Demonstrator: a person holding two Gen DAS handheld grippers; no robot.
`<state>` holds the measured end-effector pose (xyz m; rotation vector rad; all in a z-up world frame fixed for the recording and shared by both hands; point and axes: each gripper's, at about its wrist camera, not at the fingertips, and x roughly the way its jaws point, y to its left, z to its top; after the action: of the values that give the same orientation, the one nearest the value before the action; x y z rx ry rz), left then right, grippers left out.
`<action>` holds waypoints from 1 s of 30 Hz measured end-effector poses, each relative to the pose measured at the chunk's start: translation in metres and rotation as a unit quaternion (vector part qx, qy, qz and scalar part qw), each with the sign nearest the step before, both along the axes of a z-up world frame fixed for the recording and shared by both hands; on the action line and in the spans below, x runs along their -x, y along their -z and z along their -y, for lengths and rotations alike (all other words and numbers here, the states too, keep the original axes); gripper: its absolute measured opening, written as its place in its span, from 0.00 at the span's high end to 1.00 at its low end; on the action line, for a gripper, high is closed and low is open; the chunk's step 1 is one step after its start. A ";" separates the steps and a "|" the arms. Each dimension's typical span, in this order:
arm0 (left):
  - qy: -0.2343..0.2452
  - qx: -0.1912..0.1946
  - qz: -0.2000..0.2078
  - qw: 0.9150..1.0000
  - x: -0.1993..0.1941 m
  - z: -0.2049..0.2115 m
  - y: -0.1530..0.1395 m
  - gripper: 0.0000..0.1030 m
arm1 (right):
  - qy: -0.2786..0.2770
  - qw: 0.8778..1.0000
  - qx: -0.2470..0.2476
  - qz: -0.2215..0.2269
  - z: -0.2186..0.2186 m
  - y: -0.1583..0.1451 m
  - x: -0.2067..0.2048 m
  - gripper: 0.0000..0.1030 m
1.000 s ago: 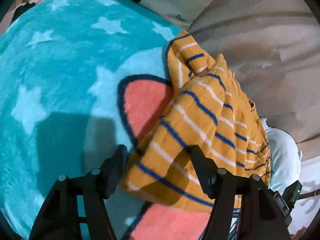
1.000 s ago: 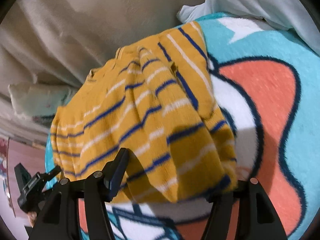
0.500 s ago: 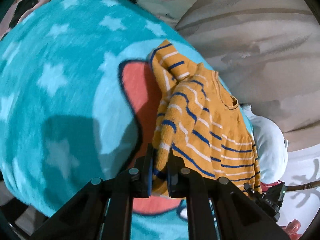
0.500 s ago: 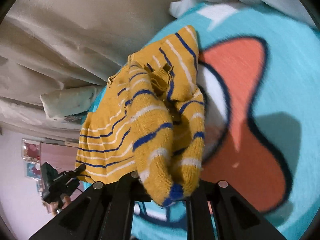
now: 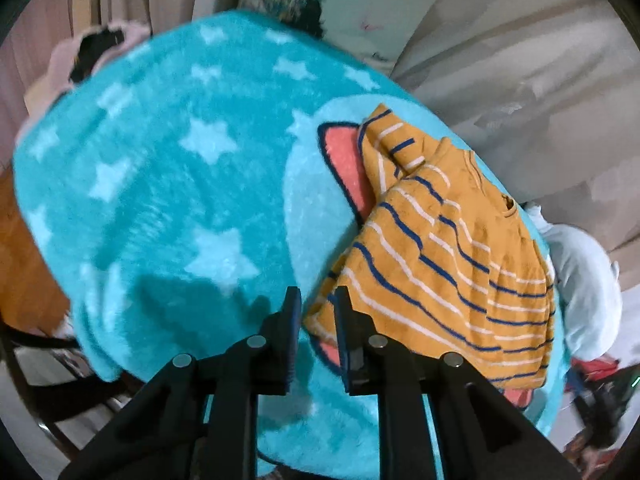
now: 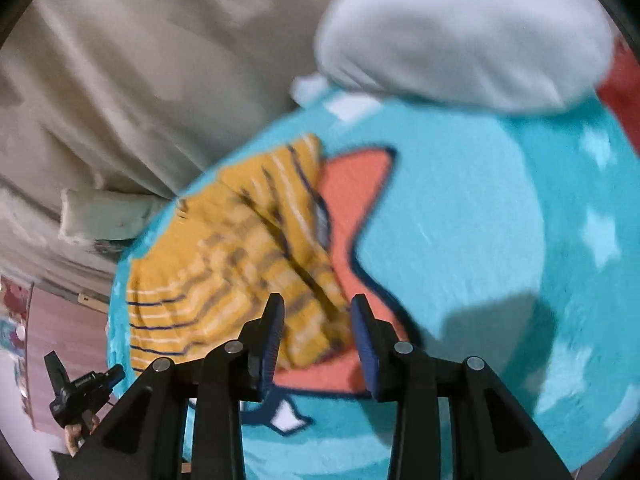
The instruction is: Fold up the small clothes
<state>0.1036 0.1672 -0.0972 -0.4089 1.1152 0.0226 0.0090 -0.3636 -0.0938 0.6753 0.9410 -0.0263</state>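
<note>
A small mustard-yellow sweater [image 5: 436, 248] with blue and white stripes lies in a loose fold on a turquoise star blanket [image 5: 180, 184]. My left gripper [image 5: 317, 304] hangs above the blanket just left of the sweater's near corner, fingers a little apart and empty. In the right wrist view the sweater [image 6: 240, 256] is blurred and lies beyond my right gripper [image 6: 318, 312], which is open and empty above its near edge. The blanket [image 6: 460, 216] shows a coral and navy cartoon shape.
Beige sheets [image 5: 520, 80] rise behind the blanket. A pale blue cloth bundle [image 6: 460, 36] lies at the blanket's far edge, also in the left wrist view [image 5: 588, 280]. A folded pale cloth [image 6: 104, 216] sits by the sheets. The blanket's edge drops off at the left [image 5: 92, 344].
Both grippers were shut on the sweater's edge half a second ago; now both have let go and pulled back upward. The sweater has dropped onto the blanket.
</note>
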 end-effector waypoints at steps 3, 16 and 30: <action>0.019 -0.036 0.017 0.999 0.011 0.012 -0.011 0.79 | -0.050 0.999 0.004 0.010 -0.027 -0.008 -0.025 0.55; 0.050 -0.010 0.013 0.999 -0.021 -0.004 0.005 0.63 | -0.019 0.995 -0.028 -0.094 -0.059 0.039 -0.096 0.65; 0.113 0.089 -0.049 0.988 -0.055 0.015 0.068 0.83 | -0.295 0.948 0.070 -0.096 -0.337 0.016 -0.204 0.51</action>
<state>0.1589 0.1520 -0.1648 -0.4425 1.2601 -0.2599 0.2131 -0.0268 -0.1102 0.2402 1.2886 0.3752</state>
